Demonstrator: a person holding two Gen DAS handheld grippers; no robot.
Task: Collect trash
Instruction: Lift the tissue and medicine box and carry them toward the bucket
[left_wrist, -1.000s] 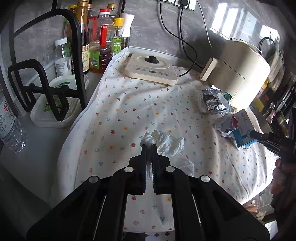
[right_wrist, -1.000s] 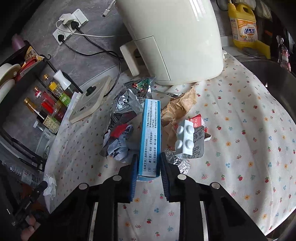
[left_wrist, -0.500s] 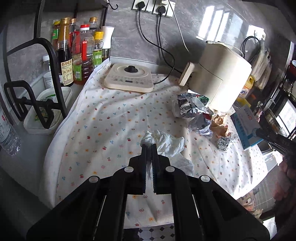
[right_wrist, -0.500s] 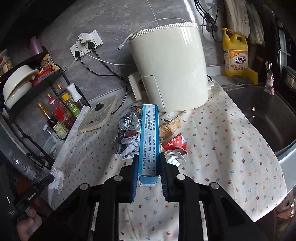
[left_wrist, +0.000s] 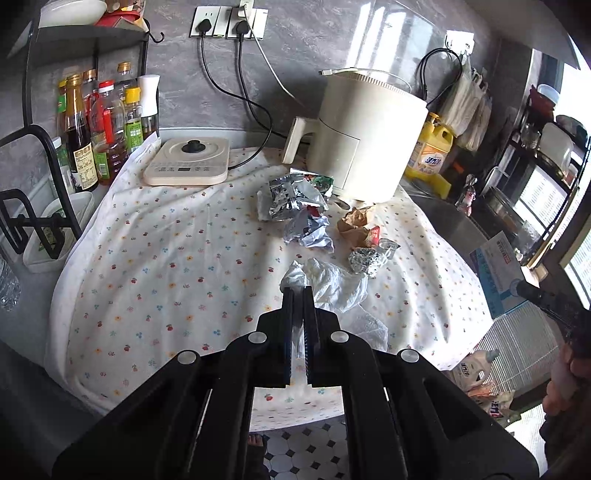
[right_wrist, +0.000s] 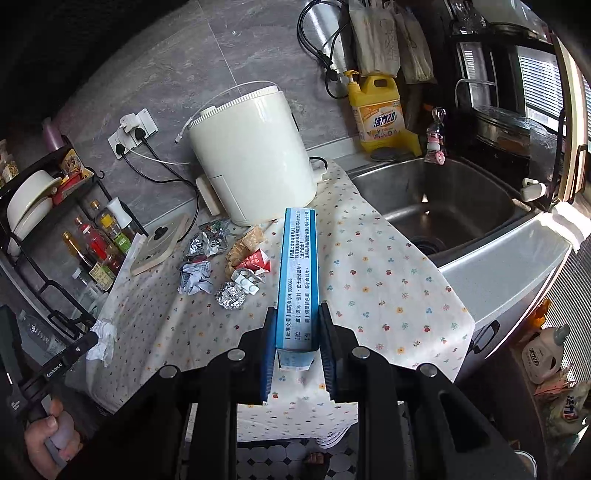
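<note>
Jaws clamped both sides: left gripper (left_wrist: 298, 291) pinches the crumpled tissue (left_wrist: 334, 284) at frame centre above the desk (left_wrist: 166, 258), right gripper (right_wrist: 297, 314) squeezes the blue box (right_wrist: 297, 273). Carry both level and grip firm; no bin in view.

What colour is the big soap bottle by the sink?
Yellow, with an orange label: the soap bottle shows best in the right wrist view.

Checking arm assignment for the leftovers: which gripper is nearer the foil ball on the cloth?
Left, as far as these views show. The left gripper, shut on the white tissue, sits just short of the foil ball. The right gripper, holding the blue box, is lifted off toward the sink side.
</note>
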